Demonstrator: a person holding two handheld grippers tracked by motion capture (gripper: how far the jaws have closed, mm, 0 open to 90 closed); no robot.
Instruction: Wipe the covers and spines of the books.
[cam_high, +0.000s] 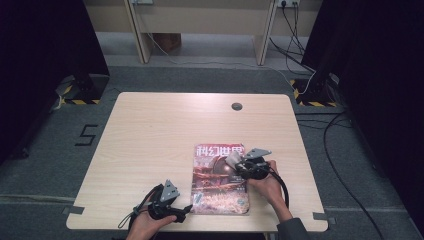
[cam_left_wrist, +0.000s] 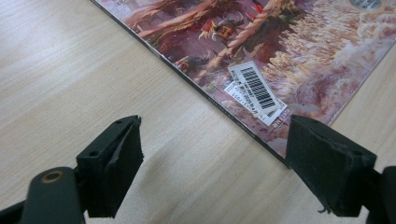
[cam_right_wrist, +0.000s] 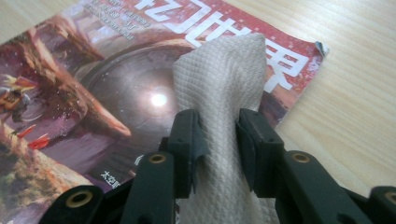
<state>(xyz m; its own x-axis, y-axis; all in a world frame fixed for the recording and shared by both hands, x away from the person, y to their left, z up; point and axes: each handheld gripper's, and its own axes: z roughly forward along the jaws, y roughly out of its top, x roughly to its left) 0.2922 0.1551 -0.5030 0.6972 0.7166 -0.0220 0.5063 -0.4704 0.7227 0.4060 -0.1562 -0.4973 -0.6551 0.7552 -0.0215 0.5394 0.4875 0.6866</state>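
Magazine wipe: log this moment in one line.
right gripper: shut on cloth over magazine | left gripper: open, at magazine corner

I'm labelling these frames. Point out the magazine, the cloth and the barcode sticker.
magazine (cam_high: 220, 192): high view, on the lower part of its cover.
cloth (cam_right_wrist: 224, 74): right gripper view, on the bunched fabric above the right claw's jaws.
barcode sticker (cam_left_wrist: 256, 88): left gripper view, on its black bars.

High view: fixed overhead, facing forward and down over the whole table (cam_high: 150, 130) | Left gripper view: low, very close, just beyond its jaws the magazine (cam_left_wrist: 280, 60) corner | Right gripper view: close above the same magazine, its shared ground with both others
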